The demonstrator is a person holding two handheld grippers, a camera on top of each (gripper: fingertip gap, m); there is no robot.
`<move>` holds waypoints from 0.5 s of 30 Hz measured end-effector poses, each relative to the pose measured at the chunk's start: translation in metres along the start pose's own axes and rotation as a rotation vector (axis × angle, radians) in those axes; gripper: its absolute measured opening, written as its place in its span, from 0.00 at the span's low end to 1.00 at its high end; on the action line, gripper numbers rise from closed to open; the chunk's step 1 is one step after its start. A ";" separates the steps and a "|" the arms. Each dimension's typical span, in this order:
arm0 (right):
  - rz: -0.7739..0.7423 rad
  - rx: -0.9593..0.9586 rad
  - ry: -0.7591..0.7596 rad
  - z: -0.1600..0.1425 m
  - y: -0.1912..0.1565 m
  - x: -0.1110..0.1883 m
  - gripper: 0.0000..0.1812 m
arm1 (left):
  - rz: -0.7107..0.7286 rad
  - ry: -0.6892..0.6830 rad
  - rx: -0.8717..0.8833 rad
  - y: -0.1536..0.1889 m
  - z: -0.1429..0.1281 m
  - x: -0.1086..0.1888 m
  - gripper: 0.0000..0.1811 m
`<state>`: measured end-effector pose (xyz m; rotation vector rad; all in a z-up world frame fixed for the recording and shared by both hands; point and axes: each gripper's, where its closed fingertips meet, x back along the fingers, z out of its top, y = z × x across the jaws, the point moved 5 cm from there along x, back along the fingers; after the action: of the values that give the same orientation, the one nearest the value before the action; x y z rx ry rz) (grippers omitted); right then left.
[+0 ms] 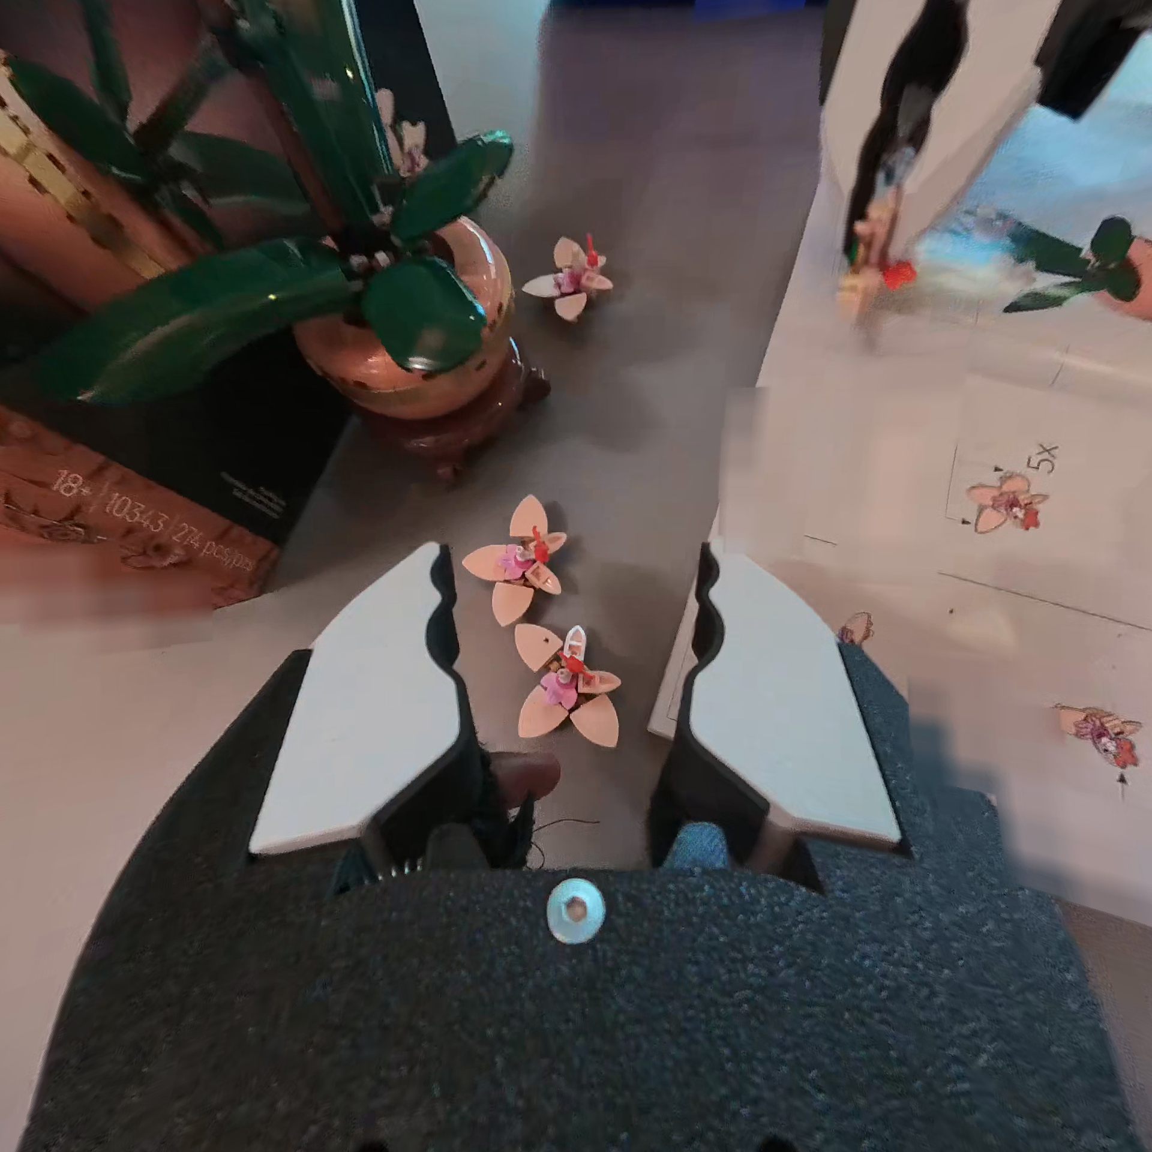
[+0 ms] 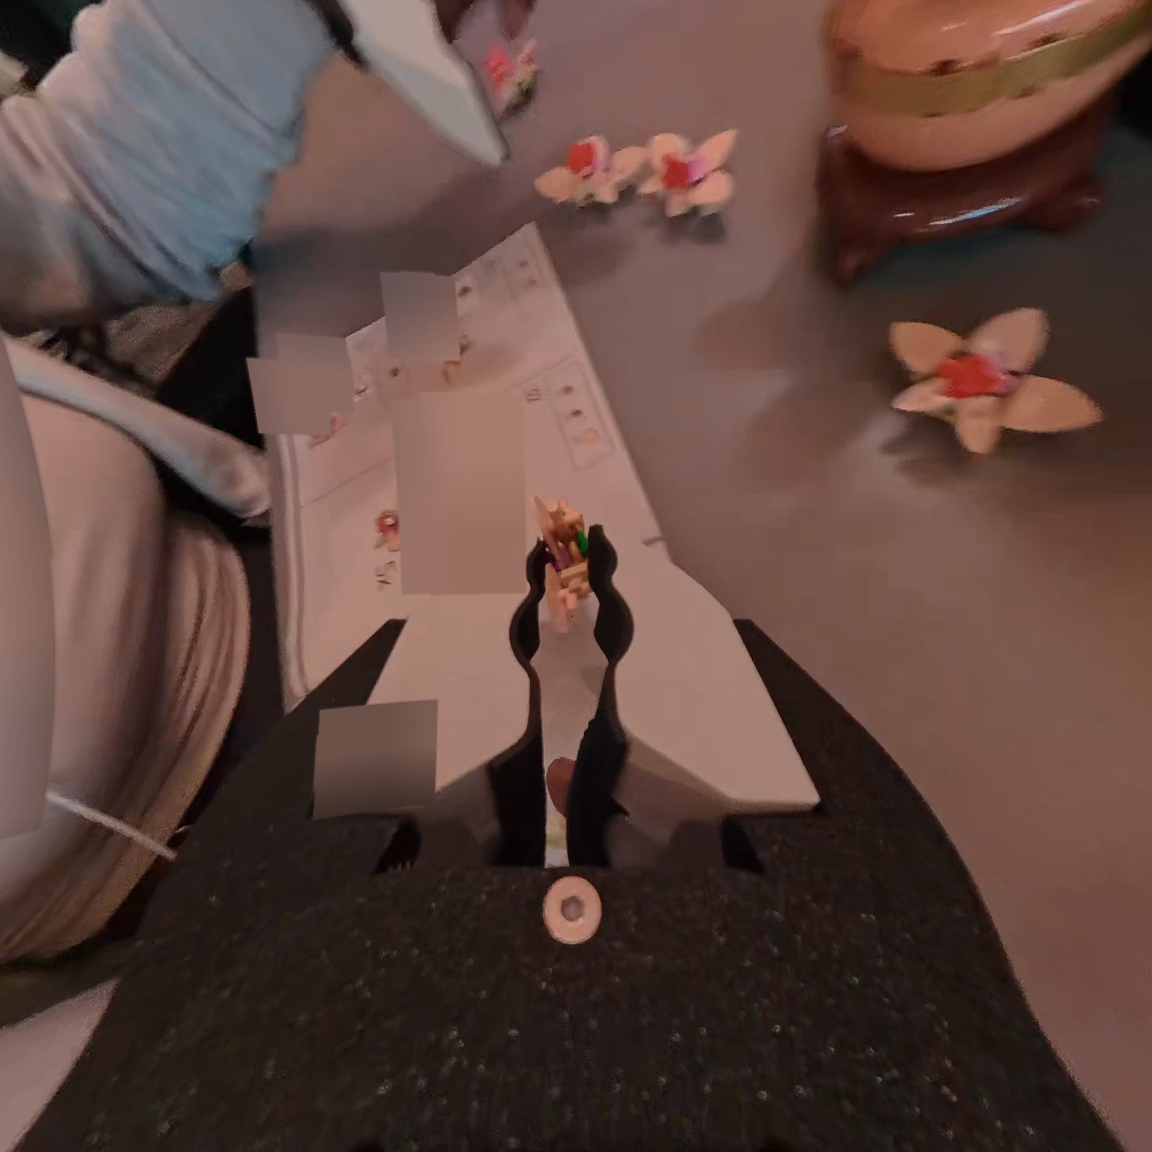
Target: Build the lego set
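Left gripper (image 1: 573, 598) spread wide above two finished flowers (image 1: 564, 682) on the grey table (image 1: 654, 374) | right gripper (image 2: 564, 561) pinches a half-built flower (image 2: 564, 555) over the instruction booklet (image 2: 561, 349).

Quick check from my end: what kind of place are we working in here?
Probably a hobby or demo tabletop indoors, not a workshop. A grey table holds an open instruction booklet, the set's box, a half-built potted plant model and loose finished flowers.

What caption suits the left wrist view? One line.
Open left tool hovers over two built flowers beside the potted plant.
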<state>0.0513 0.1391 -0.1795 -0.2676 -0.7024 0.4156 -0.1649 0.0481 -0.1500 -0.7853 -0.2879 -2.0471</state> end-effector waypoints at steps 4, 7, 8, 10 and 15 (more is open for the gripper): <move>-0.225 -0.063 0.074 -0.008 0.035 0.029 0.07 | -0.005 0.025 -0.020 0.010 0.003 0.000 0.39; -0.248 -0.090 0.055 -0.017 0.045 0.030 0.08 | -0.021 0.019 0.009 0.014 0.000 -0.005 0.38; -0.251 -0.097 0.048 -0.019 0.047 0.028 0.13 | -0.031 0.016 0.018 0.017 -0.001 -0.006 0.37; -0.244 -0.102 0.053 -0.021 0.046 0.028 0.18 | -0.030 0.011 -0.002 0.023 -0.003 -0.005 0.36; -0.268 -0.048 0.101 -0.015 0.029 0.047 0.39 | -0.018 -0.045 -0.009 0.045 -0.014 0.010 0.34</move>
<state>0.0853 0.1843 -0.1746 -0.2346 -0.6390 0.1292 -0.1380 0.0089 -0.1586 -0.8373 -0.3127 -2.0511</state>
